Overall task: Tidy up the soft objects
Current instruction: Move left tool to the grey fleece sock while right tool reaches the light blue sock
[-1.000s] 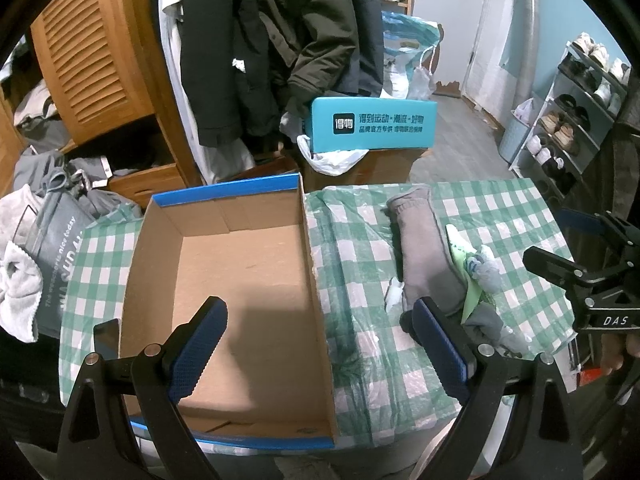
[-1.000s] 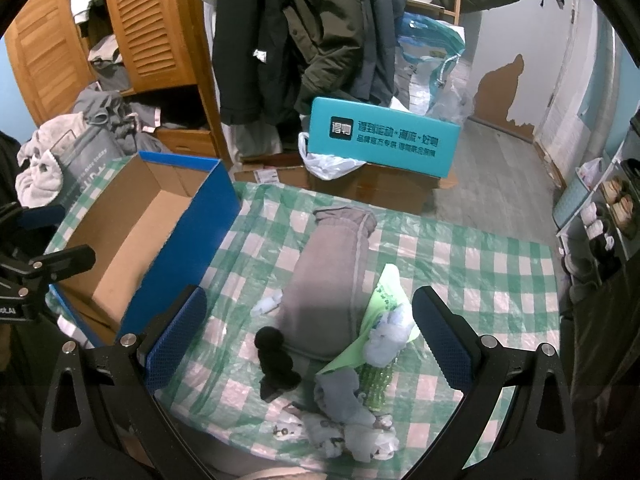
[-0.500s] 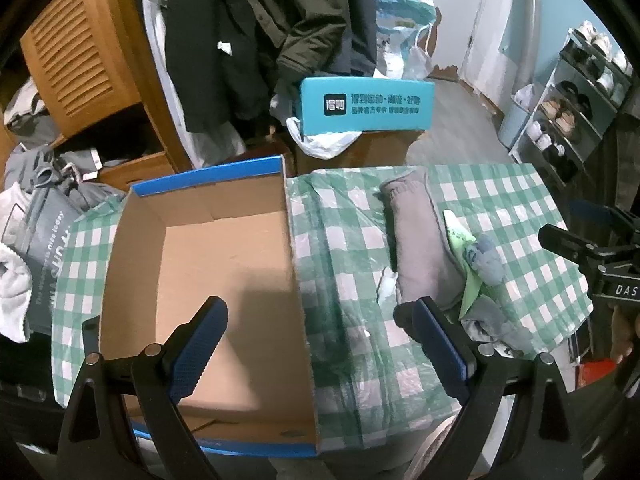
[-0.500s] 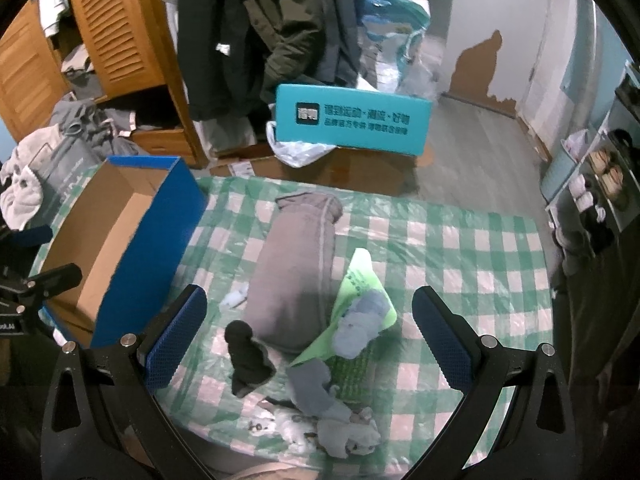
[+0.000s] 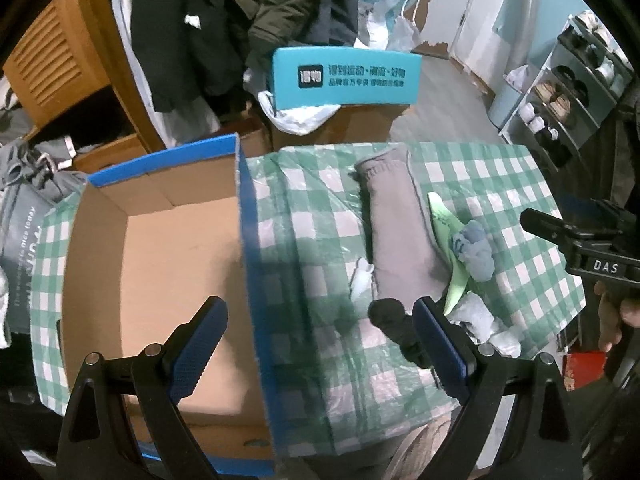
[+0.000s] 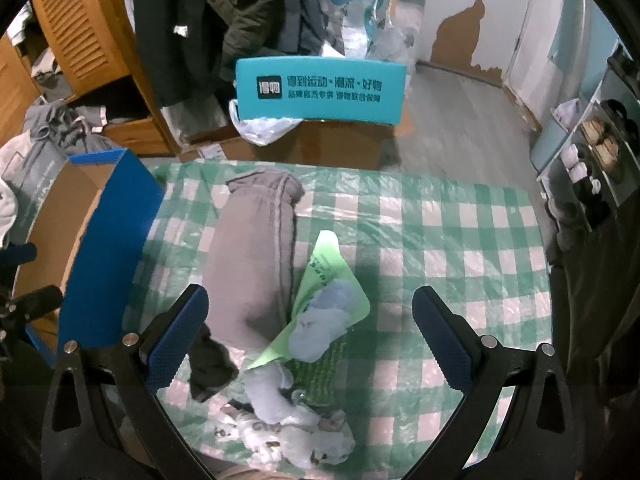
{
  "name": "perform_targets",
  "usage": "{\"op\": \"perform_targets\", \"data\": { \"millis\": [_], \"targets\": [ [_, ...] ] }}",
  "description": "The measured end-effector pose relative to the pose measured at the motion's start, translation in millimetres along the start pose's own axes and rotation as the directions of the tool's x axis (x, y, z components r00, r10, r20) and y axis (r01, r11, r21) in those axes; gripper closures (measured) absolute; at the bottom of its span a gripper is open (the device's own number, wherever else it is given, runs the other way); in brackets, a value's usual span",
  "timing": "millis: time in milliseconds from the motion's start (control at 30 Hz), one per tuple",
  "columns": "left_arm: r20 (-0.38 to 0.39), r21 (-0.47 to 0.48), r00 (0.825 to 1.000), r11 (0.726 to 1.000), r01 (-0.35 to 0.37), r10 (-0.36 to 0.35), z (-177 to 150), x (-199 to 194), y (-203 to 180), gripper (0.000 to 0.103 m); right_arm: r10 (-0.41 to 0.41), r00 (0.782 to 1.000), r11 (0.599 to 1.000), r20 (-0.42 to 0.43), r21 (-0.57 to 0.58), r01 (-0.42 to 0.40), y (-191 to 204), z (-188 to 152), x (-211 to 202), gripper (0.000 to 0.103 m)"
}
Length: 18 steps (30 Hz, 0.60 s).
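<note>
Left gripper spread wide and empty, straddling the blue right wall of the open cardboard box; nothing visible inside. Right gripper also wide apart, holding nothing, hovering over the soft pile on the green checked tablecloth. Folded grey garment lying lengthwise mid-table, well right of the box. Against its right edge a light green packet with a blue-grey sock on top. Black sock at the garment's near end, just behind the right gripper's left finger. White and grey socks bunched at the near table edge. Teal box, hanging coats, shoe rack beyond the table
</note>
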<state>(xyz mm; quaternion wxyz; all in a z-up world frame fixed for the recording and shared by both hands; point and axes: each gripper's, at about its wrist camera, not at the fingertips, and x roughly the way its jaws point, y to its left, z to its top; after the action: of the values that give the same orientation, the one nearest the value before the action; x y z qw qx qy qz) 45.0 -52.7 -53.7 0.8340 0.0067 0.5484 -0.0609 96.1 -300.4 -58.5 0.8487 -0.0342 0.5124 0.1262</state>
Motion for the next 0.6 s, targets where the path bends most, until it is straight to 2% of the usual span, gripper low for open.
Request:
{"op": "perform_targets", "data": {
  "millis": [200,300,467,600],
  "targets": [
    [-0.027,0.008,0.999,1.0,0.021,-0.021,10,13,-11,0.008,-0.005,0.997,0.999,-0.076,0.033,0.007,-13,2,24,0.002],
    [-0.037,0.015,0.999,1.0,0.025,-0.025,17,20,-16,0.008,0.01,0.993,0.998,-0.121,0.061,-0.003,-19,0,37,0.005],
    [-0.068,-0.035,0.995,0.997,0.067,-0.069,26,38,-18,0.008,0.018,0.985,0.996,-0.173,0.094,-0.002,-26,-2,52,0.007],
    [-0.086,-0.055,0.994,0.996,0.069,-0.074,31,54,-22,0.008,0.002,0.978,0.995,-0.206,0.097,0.018,-29,-3,65,0.007]
  ]
}}
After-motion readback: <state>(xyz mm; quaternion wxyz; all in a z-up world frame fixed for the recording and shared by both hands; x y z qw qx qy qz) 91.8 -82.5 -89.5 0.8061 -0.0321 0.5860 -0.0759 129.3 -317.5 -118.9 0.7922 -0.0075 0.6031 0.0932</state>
